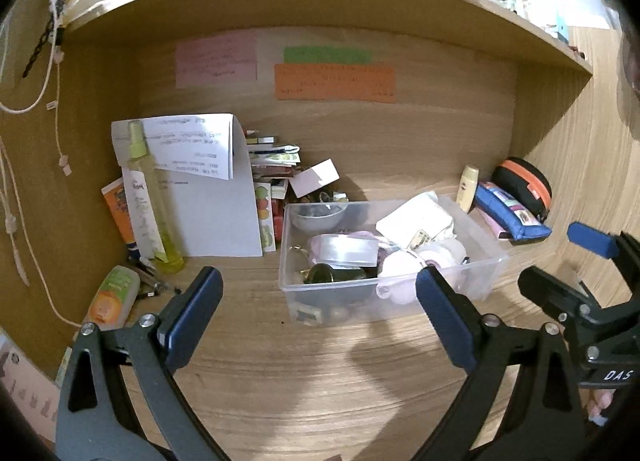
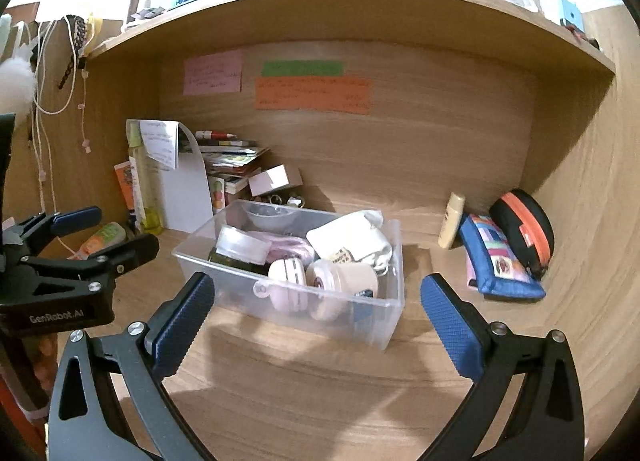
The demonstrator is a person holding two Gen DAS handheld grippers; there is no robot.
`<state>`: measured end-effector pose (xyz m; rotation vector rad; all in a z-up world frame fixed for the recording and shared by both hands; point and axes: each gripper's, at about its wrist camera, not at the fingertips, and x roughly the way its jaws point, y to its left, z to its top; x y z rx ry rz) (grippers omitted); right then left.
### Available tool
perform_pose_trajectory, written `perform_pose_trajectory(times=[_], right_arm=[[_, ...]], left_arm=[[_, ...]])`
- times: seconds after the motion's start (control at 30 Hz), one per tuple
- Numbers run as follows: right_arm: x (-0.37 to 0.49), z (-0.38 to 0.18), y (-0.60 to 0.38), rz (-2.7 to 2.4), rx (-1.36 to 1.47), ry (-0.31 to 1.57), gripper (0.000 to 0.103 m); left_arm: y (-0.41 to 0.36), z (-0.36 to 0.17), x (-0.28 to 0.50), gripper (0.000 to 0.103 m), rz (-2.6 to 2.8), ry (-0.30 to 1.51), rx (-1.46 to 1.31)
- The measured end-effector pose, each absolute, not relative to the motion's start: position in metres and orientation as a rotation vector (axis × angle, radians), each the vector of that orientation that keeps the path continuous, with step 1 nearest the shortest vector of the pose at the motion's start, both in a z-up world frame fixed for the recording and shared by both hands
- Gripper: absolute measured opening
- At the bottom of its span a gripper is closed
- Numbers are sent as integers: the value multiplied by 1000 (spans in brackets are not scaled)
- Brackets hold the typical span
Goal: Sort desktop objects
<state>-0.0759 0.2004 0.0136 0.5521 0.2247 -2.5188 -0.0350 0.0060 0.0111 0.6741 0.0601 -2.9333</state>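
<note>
both the left gripper (image 1: 320,301) and right gripper (image 2: 316,309) hover released and empty before the clear plastic bin (image 2: 384,301) of small items mid-table (image 2: 304,393), likely poised to pick and sort.

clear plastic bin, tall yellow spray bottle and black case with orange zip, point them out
clear plastic bin (image 2: 390,293), right wrist view, front right wall
tall yellow spray bottle (image 1: 150,205), left wrist view, mid body
black case with orange zip (image 2: 534,217), right wrist view, black lid
</note>
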Motion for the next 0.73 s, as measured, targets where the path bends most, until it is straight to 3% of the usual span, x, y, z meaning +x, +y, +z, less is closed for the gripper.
perform_pose_trajectory(times=[0.73], right_arm=[[-90, 11, 215, -2532, 600, 153, 103]], left_arm=[[17, 1, -43, 101, -2956, 102, 689]])
